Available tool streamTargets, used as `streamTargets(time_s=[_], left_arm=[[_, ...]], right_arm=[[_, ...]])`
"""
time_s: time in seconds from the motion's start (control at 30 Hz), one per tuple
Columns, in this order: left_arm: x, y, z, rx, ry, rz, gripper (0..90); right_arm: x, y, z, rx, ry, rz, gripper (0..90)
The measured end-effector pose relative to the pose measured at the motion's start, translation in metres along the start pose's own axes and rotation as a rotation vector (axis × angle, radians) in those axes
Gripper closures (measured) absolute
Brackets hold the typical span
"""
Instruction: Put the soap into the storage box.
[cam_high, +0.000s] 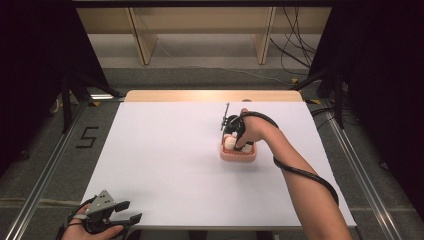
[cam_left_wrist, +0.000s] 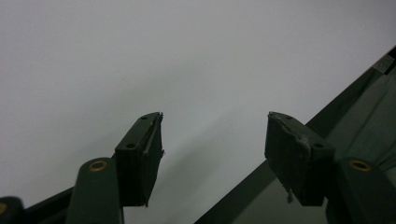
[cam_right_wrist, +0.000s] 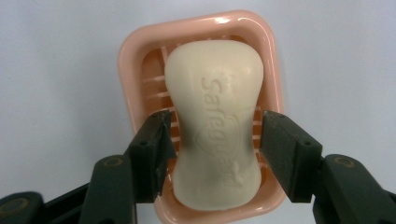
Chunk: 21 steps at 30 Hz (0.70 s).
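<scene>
Where the white worktop (cam_high: 165, 165) carries a pink soap dish (cam_right_wrist: 128, 60), lies a cream soap bar (cam_right_wrist: 217, 121), seated inside the dish. Right tongs (cam_right_wrist: 215, 149) straddling the bar's narrow waist, jaws apart, seemingly just beside its flanks and not clamped (contact too close to confirm). Left tongs (cam_left_wrist: 215, 154) parted and empty at the near left corner. Judged rigid, light, probably slippery; waist offers best hold. Long axis runs along the dish's length, embossed lettering up, parallel with it.
</scene>
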<state>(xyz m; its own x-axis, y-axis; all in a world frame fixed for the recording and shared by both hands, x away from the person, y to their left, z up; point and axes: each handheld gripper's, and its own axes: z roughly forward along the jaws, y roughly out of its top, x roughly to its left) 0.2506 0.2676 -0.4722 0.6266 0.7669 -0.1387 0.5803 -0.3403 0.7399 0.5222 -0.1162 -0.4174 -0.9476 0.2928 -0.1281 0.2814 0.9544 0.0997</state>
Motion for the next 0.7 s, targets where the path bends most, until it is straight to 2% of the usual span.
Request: streamTargets(time_s=[0.1,0.13,0.2,0.37,0.43,0.47,0.57,0.7], left_arm=[[0.0,0.0,0.0,-0.002,0.0,-0.001,36.3],[0.0,0.0,0.0,-0.001,0.0,0.0,36.3],[0.0,0.0,0.0,-0.001,-0.001,-0.001,36.3],[0.0,0.0,0.0,0.0,-0.001,-0.001,36.3],[0.0,0.0,0.0,-0.001,0.002,-0.002,36.3],[0.0,0.0,0.001,-0.002,0.001,-0.002,36.3],[0.0,0.0,0.0,0.003,0.0,-0.001,36.3],[0.0,0.0,0.0,0.003,0.001,0.0,36.3]], right_arm=[[0.0,-0.001,-0.004,-0.002,0.001,0.004,43.0],[0.001,-0.002,-0.005,-0.005,0.006,0.024,42.6],[0.001,-0.003,-0.007,-0.006,0.002,0.006,41.8],[0.004,-0.005,-0.01,-0.009,-0.008,0.009,40.4],[0.005,-0.007,-0.013,-0.022,-0.01,-0.004,40.3],[0.006,-0.008,-0.014,-0.015,-0.015,0.015,40.3],[0.007,-0.01,-0.016,-0.021,-0.019,0.008,40.1],[0.01,-0.017,-0.021,-0.037,-0.034,0.03,40.0]])
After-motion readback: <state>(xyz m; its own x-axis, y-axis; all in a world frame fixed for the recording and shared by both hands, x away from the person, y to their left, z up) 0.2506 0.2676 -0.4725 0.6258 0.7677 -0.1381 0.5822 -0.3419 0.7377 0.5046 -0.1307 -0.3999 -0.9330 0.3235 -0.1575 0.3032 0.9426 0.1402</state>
